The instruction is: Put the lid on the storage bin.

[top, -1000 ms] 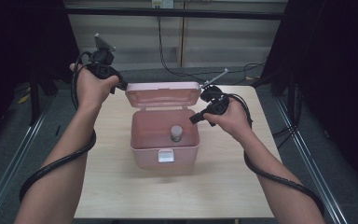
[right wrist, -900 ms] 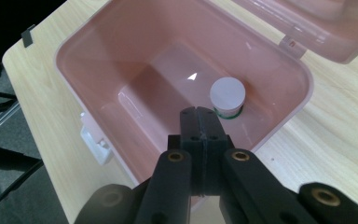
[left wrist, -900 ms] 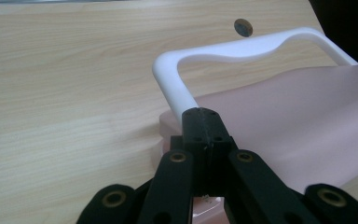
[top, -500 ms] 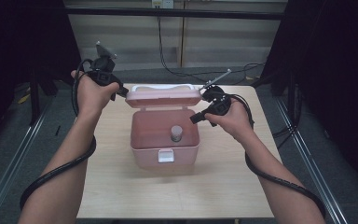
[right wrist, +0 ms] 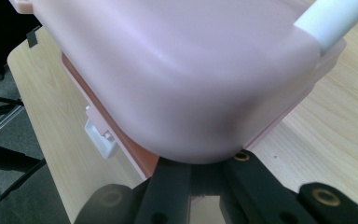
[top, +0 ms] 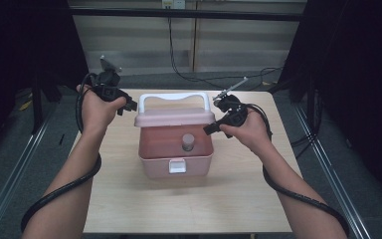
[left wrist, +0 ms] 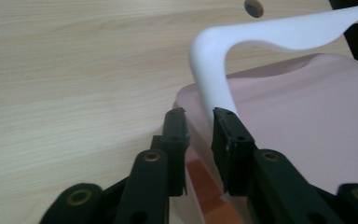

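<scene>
on pale wood table, right gripper clamping pink lid, left gripper fingers parted, dark room

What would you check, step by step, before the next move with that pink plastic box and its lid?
1. Right gripper grips the pink plastic lid: ok, its jaws are shut on the lid's right edge.
2. Left gripper free of the lid: ok, its jaws have just been opening and stand apart, astride the lid's corner beside the white plastic handle; the pads do not press.
3. Lid over the pink plastic box: not ok, it covers the back only and the front stands open.
4. Small grey cylinder inside stays below the lid: cannot tell.
5. White front latch undone: ok, nothing is hooked on it.
</scene>
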`<state>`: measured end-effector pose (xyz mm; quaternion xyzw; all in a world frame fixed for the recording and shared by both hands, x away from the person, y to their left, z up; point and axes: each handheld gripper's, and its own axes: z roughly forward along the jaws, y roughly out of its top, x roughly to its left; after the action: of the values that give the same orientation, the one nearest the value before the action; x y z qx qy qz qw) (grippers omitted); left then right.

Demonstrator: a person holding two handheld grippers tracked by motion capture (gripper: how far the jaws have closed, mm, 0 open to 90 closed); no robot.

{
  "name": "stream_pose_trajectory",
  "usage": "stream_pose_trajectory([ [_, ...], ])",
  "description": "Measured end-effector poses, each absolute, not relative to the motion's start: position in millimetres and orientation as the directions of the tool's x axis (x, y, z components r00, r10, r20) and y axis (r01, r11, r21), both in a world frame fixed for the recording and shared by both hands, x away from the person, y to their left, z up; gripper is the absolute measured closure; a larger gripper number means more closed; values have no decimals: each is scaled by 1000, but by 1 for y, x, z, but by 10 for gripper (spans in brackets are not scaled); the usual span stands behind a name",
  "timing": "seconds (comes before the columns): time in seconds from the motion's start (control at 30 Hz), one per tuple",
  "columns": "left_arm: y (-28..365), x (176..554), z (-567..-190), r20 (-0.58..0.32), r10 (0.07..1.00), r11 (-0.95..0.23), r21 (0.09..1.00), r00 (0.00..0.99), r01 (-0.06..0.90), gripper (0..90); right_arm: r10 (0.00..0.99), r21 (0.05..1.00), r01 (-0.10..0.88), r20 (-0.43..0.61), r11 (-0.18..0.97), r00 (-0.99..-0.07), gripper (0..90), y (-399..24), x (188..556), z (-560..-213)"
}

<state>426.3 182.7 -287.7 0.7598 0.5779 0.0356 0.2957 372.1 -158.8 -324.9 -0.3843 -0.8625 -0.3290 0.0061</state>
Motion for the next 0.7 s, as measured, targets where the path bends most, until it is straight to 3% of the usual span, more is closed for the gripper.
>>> stream_pose_trajectory([
  [0.4,200,422,-306,-276,913,-140,479,300,867,447,650,562,662,265,496,-712,900,-159,365,-335],
  [0.7,215,416,-326,-267,917,-134,491,295,861,317,643,568,655,264,498,-718,879,-161,359,-344],
])
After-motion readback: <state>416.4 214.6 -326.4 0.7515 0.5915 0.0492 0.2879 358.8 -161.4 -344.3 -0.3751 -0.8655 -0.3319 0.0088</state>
